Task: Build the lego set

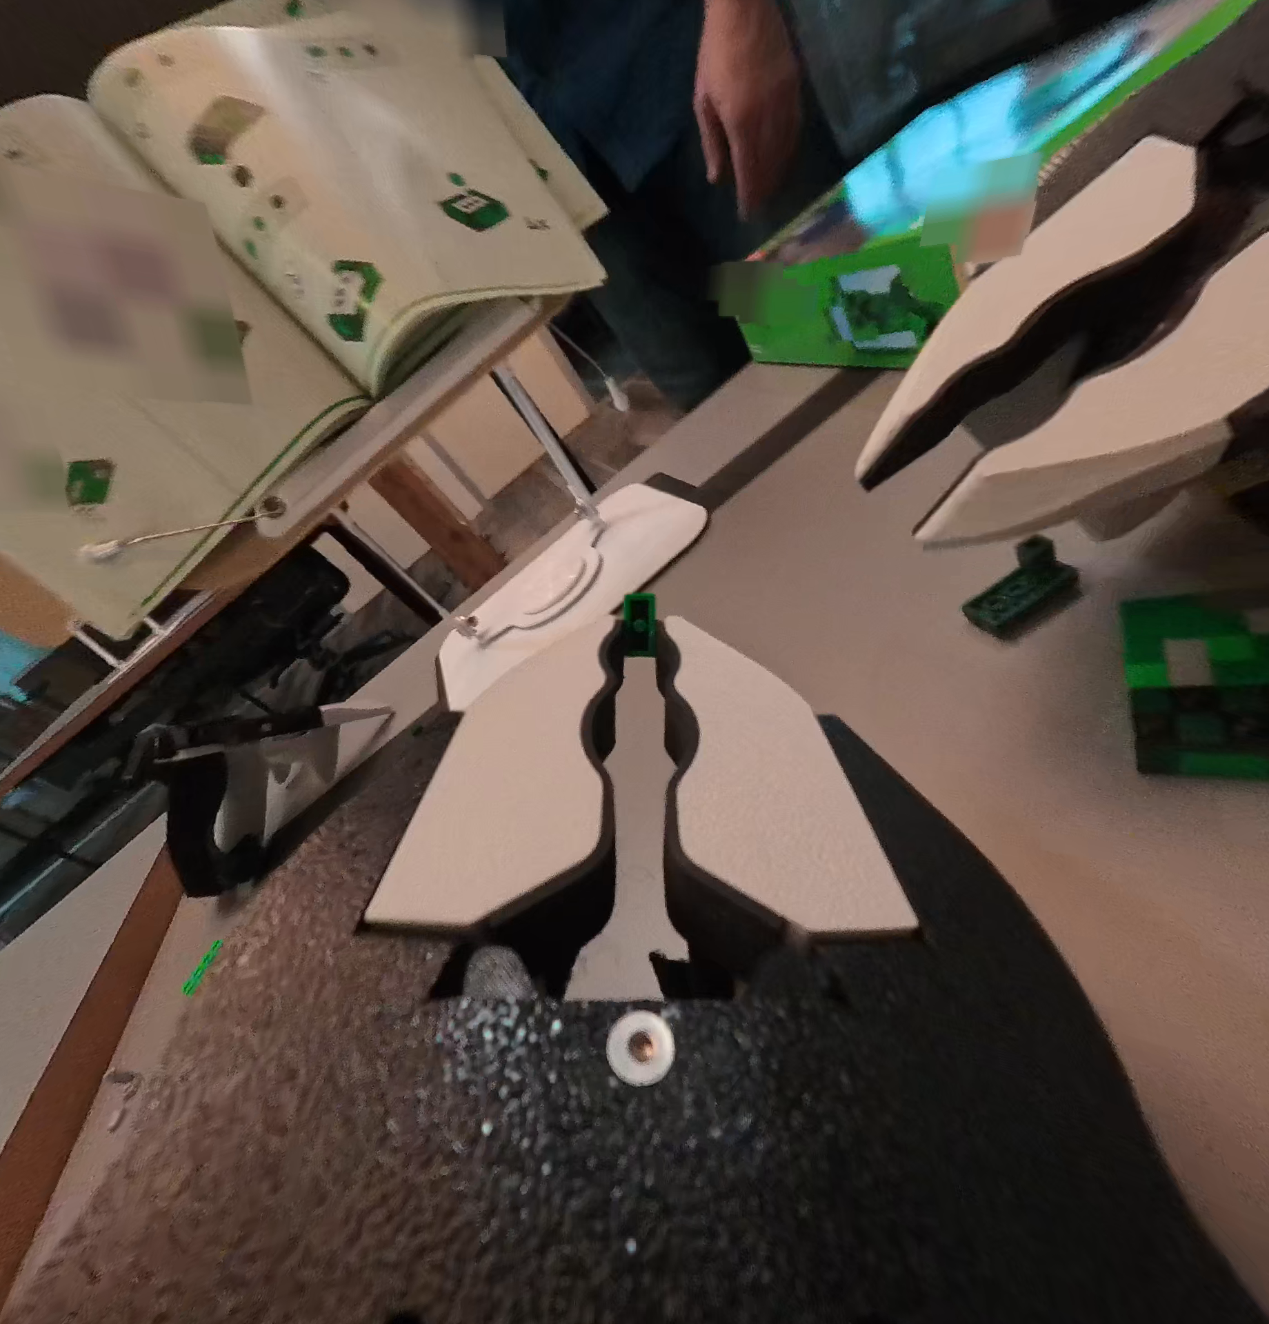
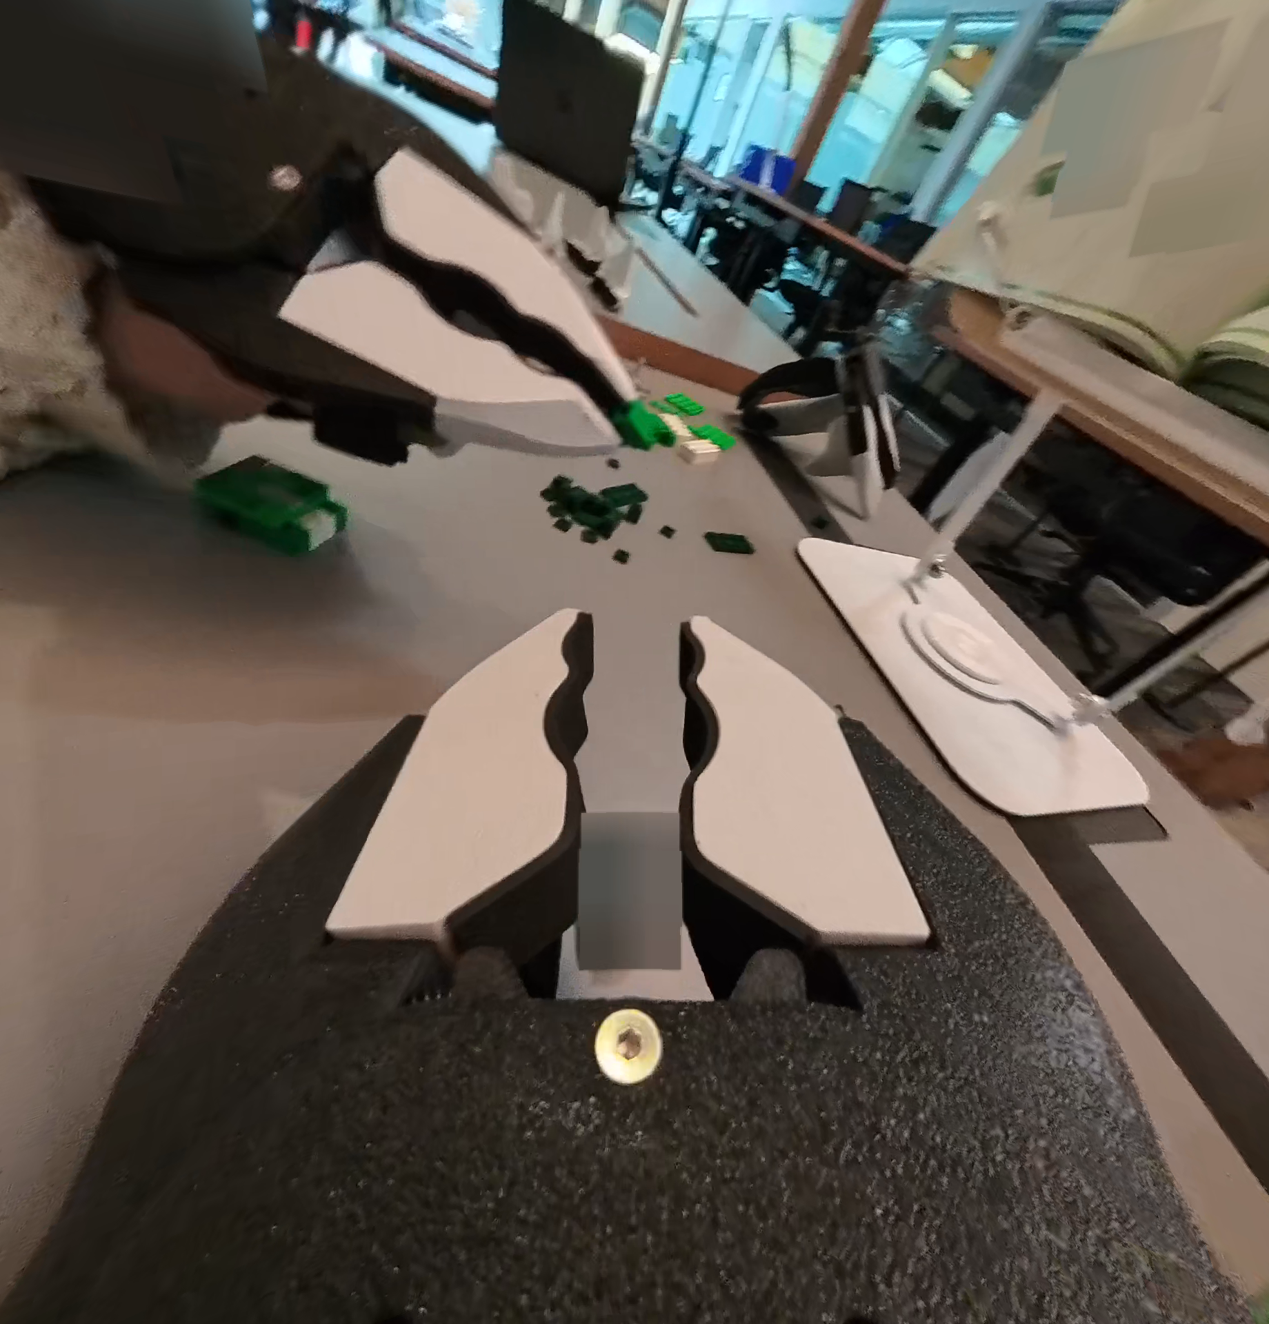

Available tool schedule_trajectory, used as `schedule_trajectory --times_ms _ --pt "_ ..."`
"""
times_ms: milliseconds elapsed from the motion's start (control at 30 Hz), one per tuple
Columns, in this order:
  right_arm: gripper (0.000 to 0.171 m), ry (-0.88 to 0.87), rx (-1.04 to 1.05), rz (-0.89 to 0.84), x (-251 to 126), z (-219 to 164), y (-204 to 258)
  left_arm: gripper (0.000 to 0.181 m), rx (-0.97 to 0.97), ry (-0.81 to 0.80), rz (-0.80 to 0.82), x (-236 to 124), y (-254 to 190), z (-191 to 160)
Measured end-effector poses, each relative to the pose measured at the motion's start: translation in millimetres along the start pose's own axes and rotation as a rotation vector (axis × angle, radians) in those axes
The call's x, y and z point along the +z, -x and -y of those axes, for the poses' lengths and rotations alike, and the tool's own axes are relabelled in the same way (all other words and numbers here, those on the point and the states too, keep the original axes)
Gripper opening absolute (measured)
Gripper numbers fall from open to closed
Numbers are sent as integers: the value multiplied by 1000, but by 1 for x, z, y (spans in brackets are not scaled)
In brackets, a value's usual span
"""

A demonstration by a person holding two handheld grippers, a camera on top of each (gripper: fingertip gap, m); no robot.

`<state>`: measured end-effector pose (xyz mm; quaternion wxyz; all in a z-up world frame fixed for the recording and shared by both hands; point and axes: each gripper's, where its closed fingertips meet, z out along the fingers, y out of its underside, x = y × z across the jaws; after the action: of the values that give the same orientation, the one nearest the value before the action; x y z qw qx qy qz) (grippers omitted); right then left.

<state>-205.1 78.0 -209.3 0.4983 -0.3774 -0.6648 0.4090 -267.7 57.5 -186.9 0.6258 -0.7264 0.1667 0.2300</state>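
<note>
Left gripper [image 1: 640, 630] is nearly closed, pinching a small green brick [image 1: 639, 625] at its tips above the tabletop [image 1: 796, 573], long axis running along the fingers. Right gripper [image 2: 635, 630] hangs open, holding nothing.

Grey table [image 2: 187, 645] with scattered green bricks [image 2: 596, 505], white stand base [image 2: 975, 723].

Right gripper [image 2: 635, 630] agape above table [image 2: 331, 680]
</note>
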Motion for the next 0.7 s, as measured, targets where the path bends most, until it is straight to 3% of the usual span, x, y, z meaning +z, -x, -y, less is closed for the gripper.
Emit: schedule_trajectory --times_ms 167,367,700 --pt "25 -29 50 -162 -6 2 -25 8 67 -45 106 -1 6 -2" --pt "25 6 -38 -314 -11 -4 -39 8 121 -89 108 -1 -4 3" --pt "23 -19 -54 -386 -18 -6 -48 8 53 -142 84 -5 -3 6"
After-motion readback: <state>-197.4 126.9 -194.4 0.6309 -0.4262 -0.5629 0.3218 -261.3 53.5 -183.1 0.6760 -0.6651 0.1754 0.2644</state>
